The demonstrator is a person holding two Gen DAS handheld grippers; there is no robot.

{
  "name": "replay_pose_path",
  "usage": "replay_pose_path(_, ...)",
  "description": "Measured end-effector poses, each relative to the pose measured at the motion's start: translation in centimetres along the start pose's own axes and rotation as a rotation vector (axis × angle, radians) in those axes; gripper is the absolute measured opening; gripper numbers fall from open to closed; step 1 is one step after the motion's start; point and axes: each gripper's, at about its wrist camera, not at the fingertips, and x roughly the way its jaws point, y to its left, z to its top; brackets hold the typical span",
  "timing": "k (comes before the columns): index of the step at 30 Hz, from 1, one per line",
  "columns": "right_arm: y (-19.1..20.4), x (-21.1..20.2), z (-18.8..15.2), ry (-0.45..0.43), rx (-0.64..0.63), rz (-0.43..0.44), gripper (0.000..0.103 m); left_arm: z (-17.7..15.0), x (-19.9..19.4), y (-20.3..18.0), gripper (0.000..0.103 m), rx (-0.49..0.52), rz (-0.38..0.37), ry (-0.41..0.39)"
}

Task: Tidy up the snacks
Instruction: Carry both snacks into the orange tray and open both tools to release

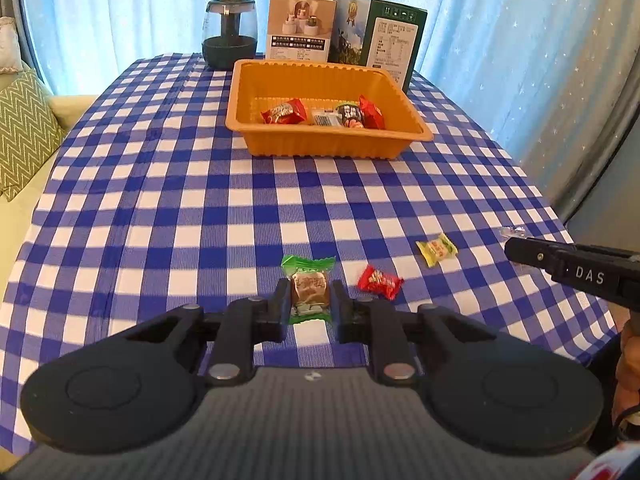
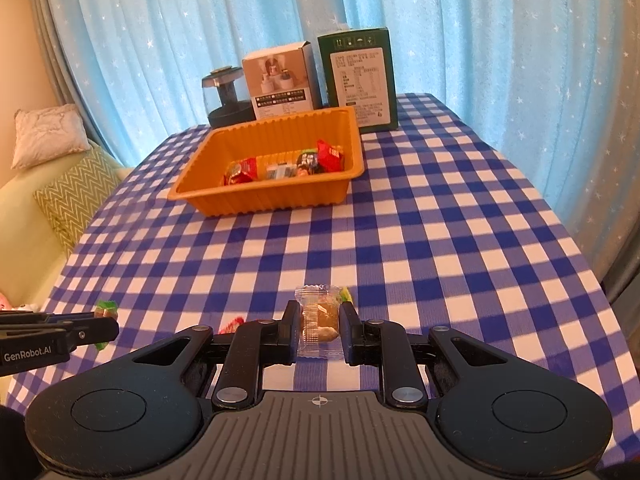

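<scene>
Left tongs [image 1: 310,300] clamping green-wrapped snack [image 1: 309,290]; right tongs [image 2: 320,330] clamping clear-wrapped snack [image 2: 320,320]

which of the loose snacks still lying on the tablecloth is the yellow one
The yellow-wrapped snack, lying farthest right on the tablecloth, near the right gripper. The other loose one beside it is the red-wrapped snack.

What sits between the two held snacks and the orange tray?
Nothing visible. The left hand-held gripper holds a green-wrapped snack, the right hand-held gripper a clear-wrapped snack; only bare checkered tablecloth lies before the orange tray.
</scene>
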Motion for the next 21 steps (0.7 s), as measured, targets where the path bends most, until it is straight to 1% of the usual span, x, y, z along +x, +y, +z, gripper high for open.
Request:
replay_pose_path(7, 0.2, 1.9, 3.8, -0.009, -0.017, 0.02, 0.021, 3.6, 0.9, 0.4, 0.018, 0.021, 0.009, -0.038)
replay_pose_path(21, 0.5, 7.4, 13.4, -0.035, -0.039, 0.064, 0.021, 12.9, 4.2, 1.2, 0.018, 0.041, -0.006, -0.113)
